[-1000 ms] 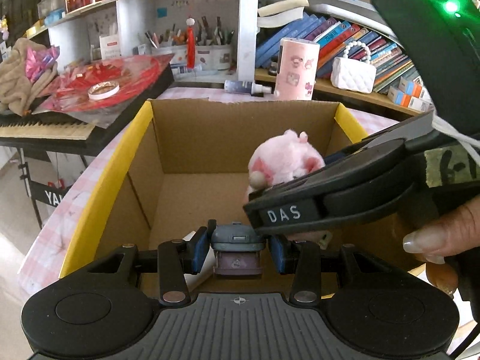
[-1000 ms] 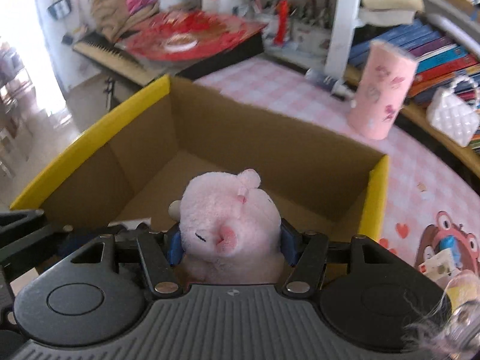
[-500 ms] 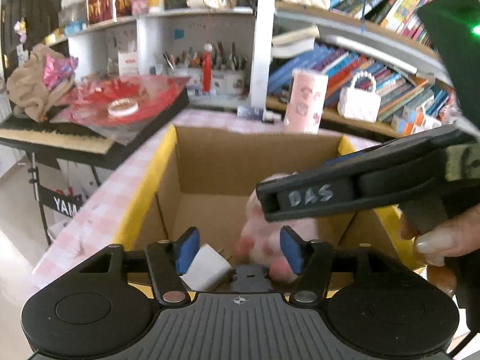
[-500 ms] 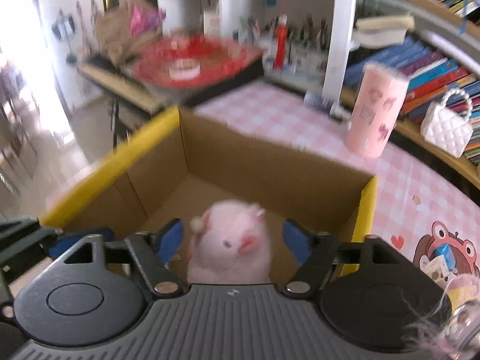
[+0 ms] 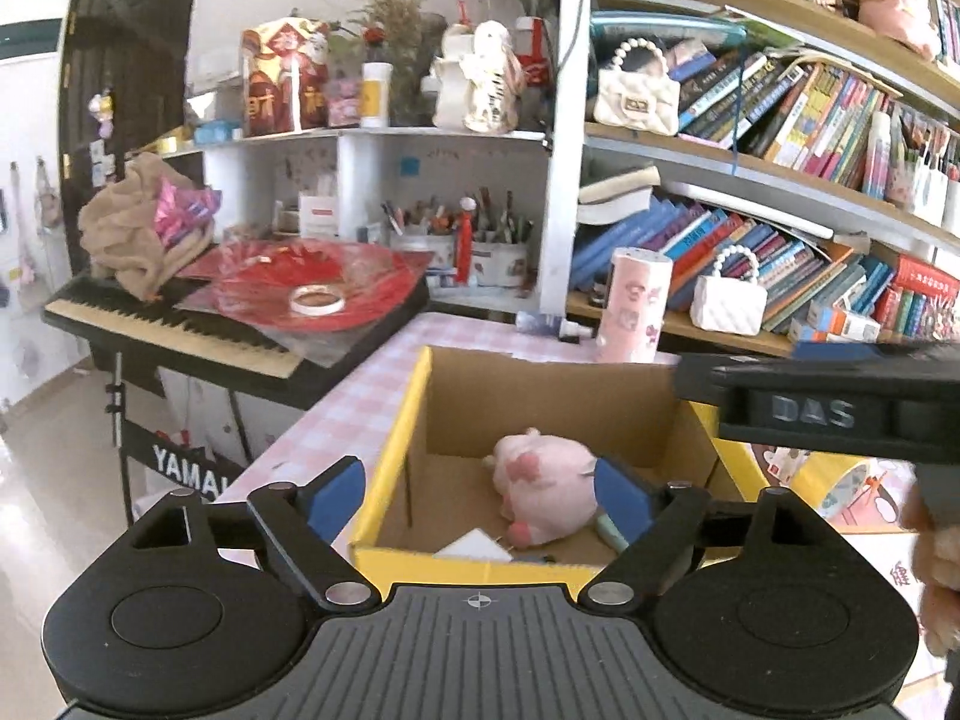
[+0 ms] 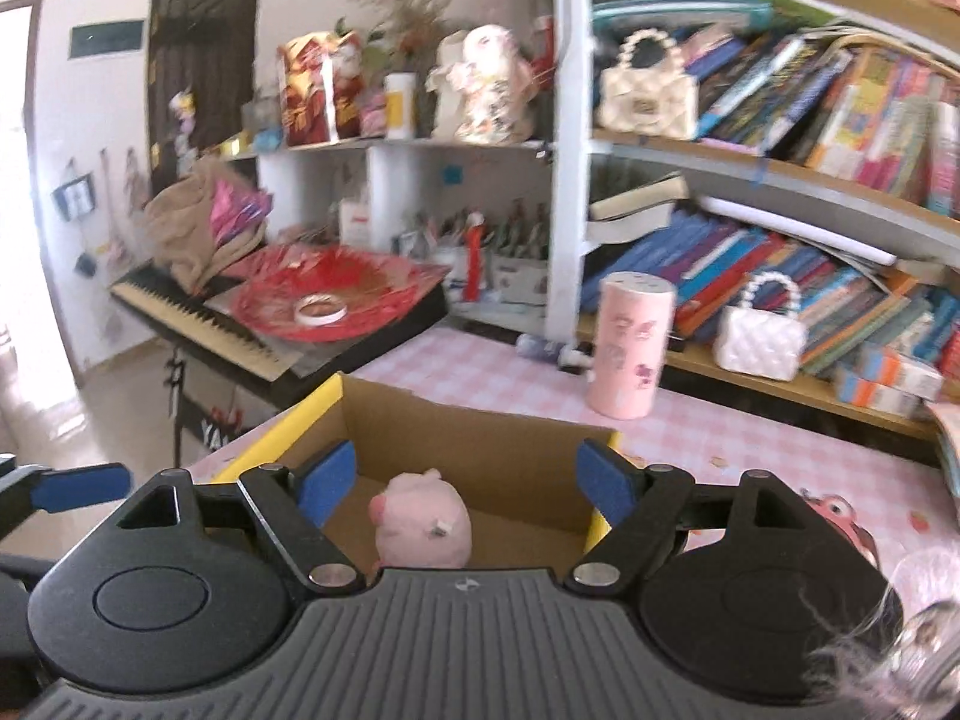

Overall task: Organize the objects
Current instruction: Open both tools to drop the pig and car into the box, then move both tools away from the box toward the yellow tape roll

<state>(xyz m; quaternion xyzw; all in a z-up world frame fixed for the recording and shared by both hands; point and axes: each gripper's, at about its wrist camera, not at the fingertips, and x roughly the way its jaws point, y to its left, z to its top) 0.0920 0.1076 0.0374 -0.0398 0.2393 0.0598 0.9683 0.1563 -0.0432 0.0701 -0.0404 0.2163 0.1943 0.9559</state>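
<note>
Lying below and just ahead of both gaping, empty claws, left claw (image 5: 474, 498) and right claw (image 6: 465, 483), whose jaws have just been opening, the pink plush (image 5: 543, 489) rests inside the cardboard box (image 5: 414, 420).

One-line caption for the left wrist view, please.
Open left gripper above cardboard box holding pink plush pig; right gripper alongside.

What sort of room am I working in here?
Most likely a home study or a child's room: crowded bookshelves, a Yamaha keyboard piled with clutter, pen pots, and a pink checked tablecloth under the cardboard box holding a pink plush toy.
</note>
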